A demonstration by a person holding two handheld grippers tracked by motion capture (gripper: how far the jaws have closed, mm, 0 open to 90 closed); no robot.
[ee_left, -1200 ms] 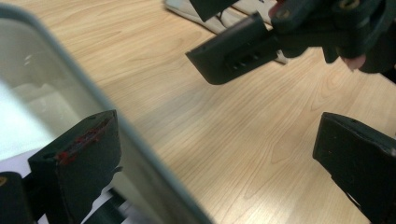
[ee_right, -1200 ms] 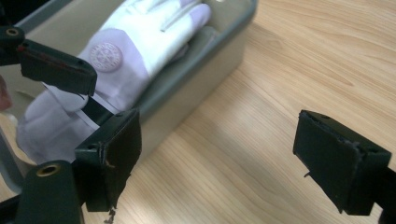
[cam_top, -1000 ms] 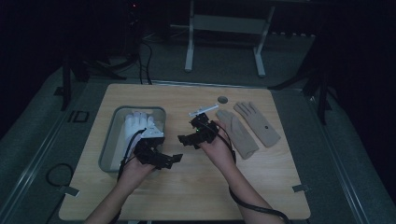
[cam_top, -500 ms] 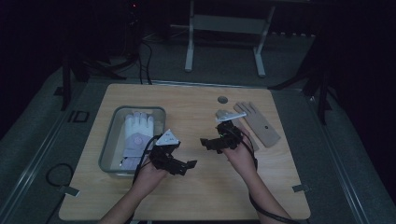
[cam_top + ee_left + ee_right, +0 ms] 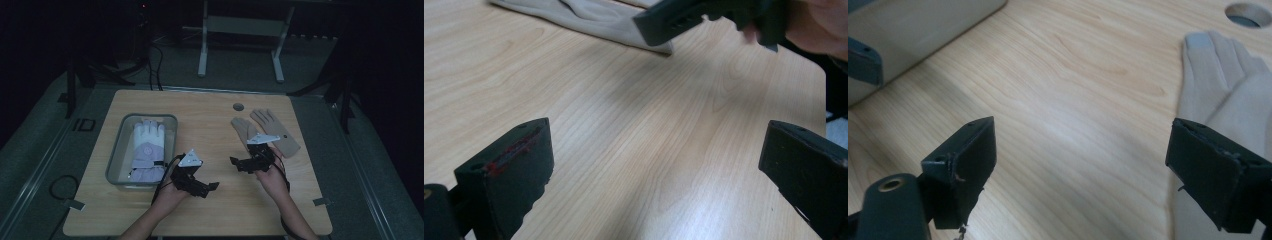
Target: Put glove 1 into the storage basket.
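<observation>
1. Where the pale wood-grain table (image 5: 220, 115) lies flat, two beige knit gloves (image 5: 272, 131) rest side by side at its far right, palms down, near a round hole (image 5: 238, 107).
2. One clear rectangular tub (image 5: 120, 150) at the left holds one white and lilac padded glove (image 5: 146, 150).
3. The left gripper (image 5: 659, 165) has its blocky black jaws spread wide, nothing between them.
4. The right gripper (image 5: 1078, 165), just beside the beige gloves, is likewise spread and empty.

Dim high view, dark surroundings, bright close views, near tongs (image 5: 664, 165) soft (slightly blurred)
</observation>
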